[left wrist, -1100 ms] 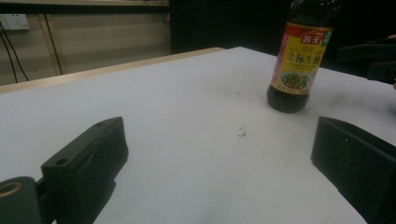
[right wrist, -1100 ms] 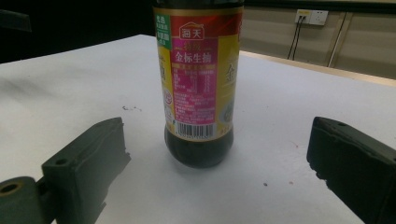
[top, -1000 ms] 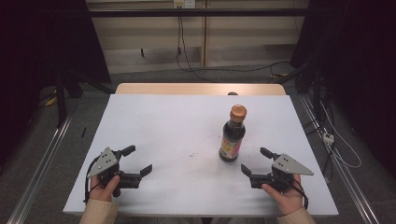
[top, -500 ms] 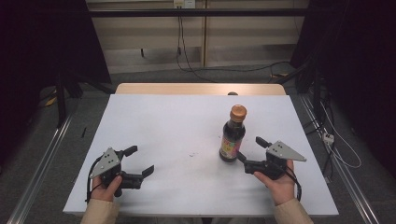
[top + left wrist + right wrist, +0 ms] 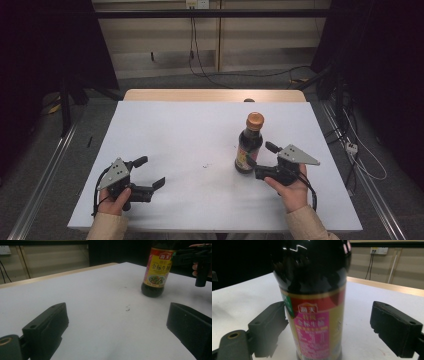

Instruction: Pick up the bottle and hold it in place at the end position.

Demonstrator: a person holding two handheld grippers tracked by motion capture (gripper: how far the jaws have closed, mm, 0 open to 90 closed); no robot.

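Bottle (image 5: 249,144) first: we see a dark sauce bottle with an orange-brown cap standing upright on the white table (image 5: 200,135), right of the middle. It bears a red and yellow label (the print is too blurred for us to read).

Our right gripper (image 5: 260,160) sits at the bottle's base on its right side. Its jaws have just been closing, and the bottle stands between them. In the right gripper view (image 5: 329,322) the left jaw lies right against the label, while a gap remains between the right jaw and the glass, so we count no grip yet.

Our left gripper (image 5: 150,172) rests well apart from the bottle, near the table's front left. Its jaws stand wide with nothing between them, and in the left gripper view (image 5: 117,327) bare tabletop lies between them.
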